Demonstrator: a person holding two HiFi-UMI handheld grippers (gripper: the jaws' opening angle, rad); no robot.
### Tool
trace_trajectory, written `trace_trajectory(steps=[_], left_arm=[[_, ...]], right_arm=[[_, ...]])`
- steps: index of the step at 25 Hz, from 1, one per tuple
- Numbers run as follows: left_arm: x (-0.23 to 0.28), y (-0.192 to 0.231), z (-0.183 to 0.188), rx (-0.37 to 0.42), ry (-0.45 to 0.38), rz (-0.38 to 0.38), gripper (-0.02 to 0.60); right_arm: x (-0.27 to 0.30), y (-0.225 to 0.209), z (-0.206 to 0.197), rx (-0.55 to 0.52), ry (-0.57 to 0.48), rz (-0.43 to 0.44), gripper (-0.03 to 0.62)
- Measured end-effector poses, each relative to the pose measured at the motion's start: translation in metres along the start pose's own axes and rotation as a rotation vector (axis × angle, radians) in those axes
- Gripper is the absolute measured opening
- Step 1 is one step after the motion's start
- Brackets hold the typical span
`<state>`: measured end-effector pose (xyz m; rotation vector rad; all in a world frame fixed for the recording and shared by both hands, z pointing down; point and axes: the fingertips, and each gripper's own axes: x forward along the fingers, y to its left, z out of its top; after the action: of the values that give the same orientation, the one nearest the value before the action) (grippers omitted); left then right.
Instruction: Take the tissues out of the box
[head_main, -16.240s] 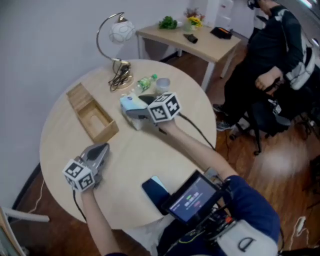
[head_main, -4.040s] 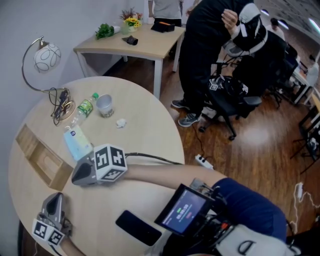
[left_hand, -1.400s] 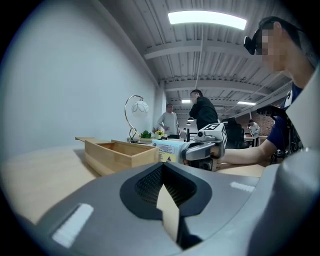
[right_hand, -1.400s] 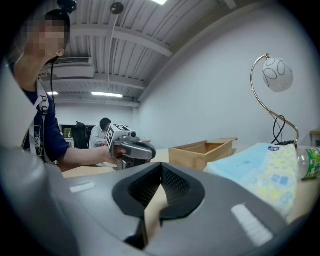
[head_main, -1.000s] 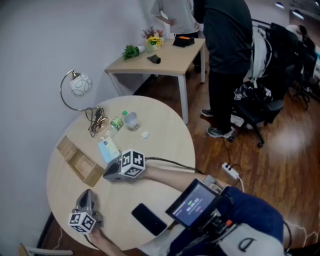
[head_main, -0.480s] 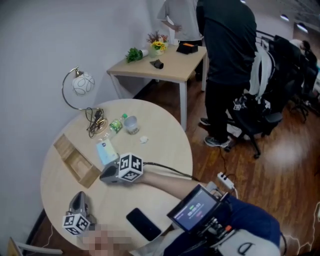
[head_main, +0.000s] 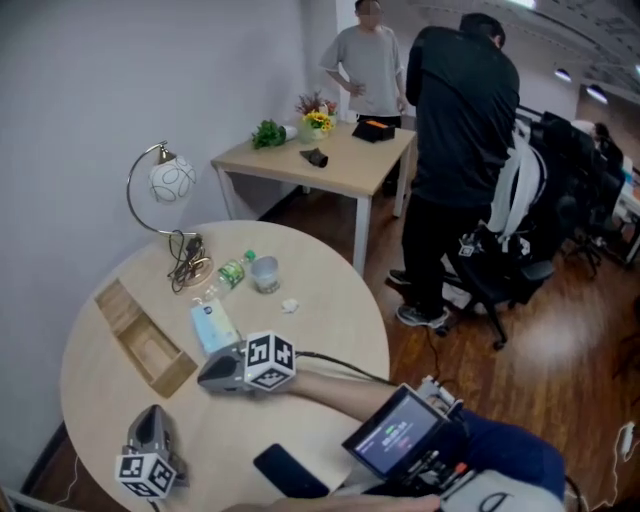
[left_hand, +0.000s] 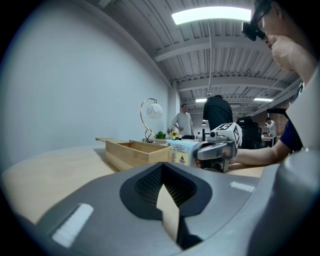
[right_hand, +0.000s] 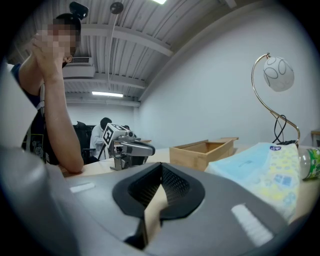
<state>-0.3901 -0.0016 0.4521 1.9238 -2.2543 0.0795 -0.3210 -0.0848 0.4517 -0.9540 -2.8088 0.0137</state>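
A light blue tissue pack (head_main: 213, 325) lies flat on the round table (head_main: 330, 320), outside the open wooden box (head_main: 140, 338) to its left. My right gripper (head_main: 205, 377) rests on the table just in front of the pack, jaws shut and empty. In the right gripper view the pack (right_hand: 265, 167) lies to the right of the shut jaws, apart from them. My left gripper (head_main: 150, 412) sits near the table's front edge, shut with nothing held. The left gripper view looks over its shut jaws toward the box (left_hand: 131, 152) and the pack (left_hand: 182, 151).
A dark phone (head_main: 290, 470) lies at the front edge. A lamp (head_main: 165, 182), a bottle (head_main: 232, 272), a cup (head_main: 265, 273) and a crumpled white tissue (head_main: 291, 306) stand at the table's far side. Two people stand by a desk (head_main: 330, 150) behind.
The head view has tilted up and shows more of the room. Both grippers rest where they were. The people in the background have shifted.
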Motion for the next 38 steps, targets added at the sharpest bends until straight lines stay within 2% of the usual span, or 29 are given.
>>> trace_trajectory(steps=[38], left_arm=[[0.0039, -0.0007, 0.0028, -0.004, -0.006, 0.0, 0.005]], right_arm=[[-0.0015, -0.0027, 0.0024, 0.001, 0.018, 0.001, 0.006]])
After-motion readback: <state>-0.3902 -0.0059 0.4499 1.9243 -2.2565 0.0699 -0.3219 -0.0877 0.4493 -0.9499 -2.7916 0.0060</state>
